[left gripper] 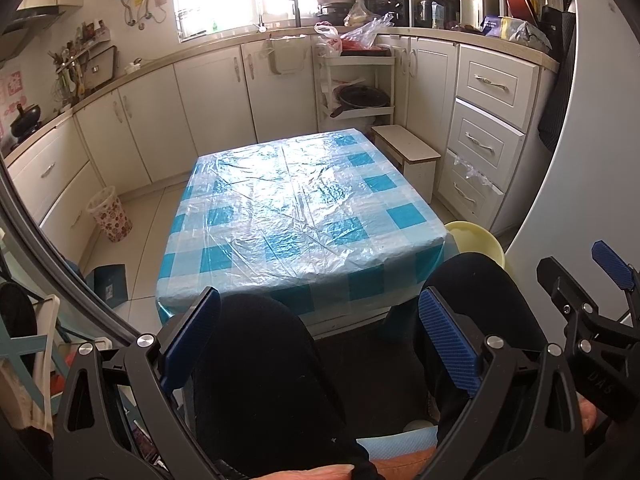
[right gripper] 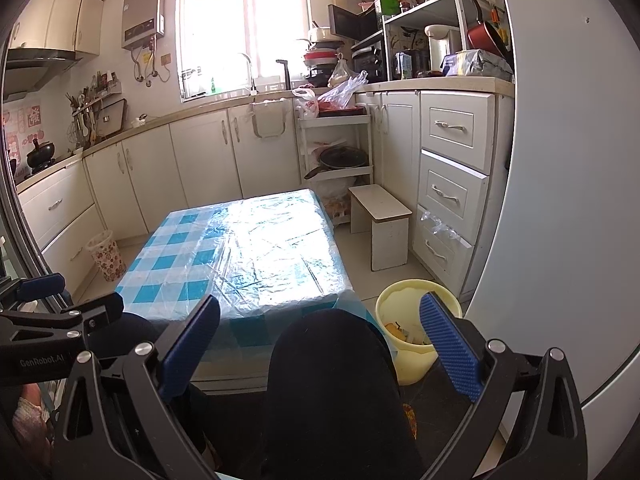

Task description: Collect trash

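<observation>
The table (left gripper: 304, 216), under its blue-check cloth and crinkled clear plastic, sits straight ahead of both your knees, long axis running away from you toward the cabinets; nothing lies on its top in either view, so there is no loose trash on it to pick. The yellow bin (right gripper: 404, 308) stands on the floor at the table's near right corner, just beside your right knee, and only its rim (left gripper: 476, 236) peeks past the knee in the left view. Inside it you can make out orange and pale scraps low against the near wall; what they are is too small to tell. A second container, the flower-print basket (left gripper: 109, 219), stands on the floor well off to the left by the lower cabinets, with its contents hidden. Your right gripper (right gripper: 320, 344) is held low over the lap, fingers wide apart with nothing between them, and its right pad (right gripper: 450, 350) overlaps the yellow bin in view, so this hand is much the nearer one to it. Your left gripper (left gripper: 320, 336) is likewise spread wide and empty, aimed at the table's near edge. My read: any reach for trash goes right and down, by the right hand.
</observation>
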The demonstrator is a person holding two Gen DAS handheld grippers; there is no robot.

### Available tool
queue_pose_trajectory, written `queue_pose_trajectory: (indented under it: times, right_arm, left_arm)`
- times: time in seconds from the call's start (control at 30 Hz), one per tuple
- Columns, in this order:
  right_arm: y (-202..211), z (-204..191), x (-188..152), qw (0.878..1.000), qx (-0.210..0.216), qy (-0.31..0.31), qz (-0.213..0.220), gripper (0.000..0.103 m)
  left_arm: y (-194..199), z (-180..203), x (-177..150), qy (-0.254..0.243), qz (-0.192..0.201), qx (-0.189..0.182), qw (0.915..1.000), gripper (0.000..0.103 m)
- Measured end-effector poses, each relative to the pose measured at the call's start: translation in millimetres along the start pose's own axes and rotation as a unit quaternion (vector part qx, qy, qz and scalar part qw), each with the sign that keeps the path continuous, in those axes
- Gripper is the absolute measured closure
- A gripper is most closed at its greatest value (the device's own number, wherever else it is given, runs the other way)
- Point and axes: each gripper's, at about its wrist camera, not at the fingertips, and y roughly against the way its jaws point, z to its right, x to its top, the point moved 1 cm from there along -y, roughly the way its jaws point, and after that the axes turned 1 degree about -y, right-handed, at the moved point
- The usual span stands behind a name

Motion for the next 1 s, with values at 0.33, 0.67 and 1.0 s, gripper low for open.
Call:
queue_pose_trajectory:
  times: [0.33, 0.67, 1.0]
  right_arm:
    - [-2.3, 2.0, -0.5, 1.0, 0.002, 0.002, -0.004, 0.007]
    - [-2.7, 1.6, -1.2, 1.0, 0.002, 0.002, -0.006, 0.007]
    - [-2.7, 1.8, -0.6, 1.0, 0.002, 0.003, -0.005, 0.007]
  left_arm:
    - [-1.8, -2.0, -1.9, 0.004, -0.003, -0.001, 1.0, 0.008]
    - [-2.9, -1.8, -2.5, 0.006, -0.005, -0.001, 1.0, 0.008]
    - [-2.9, -1.8, -2.5, 0.006, -0.004, -0.001, 1.0, 0.008]
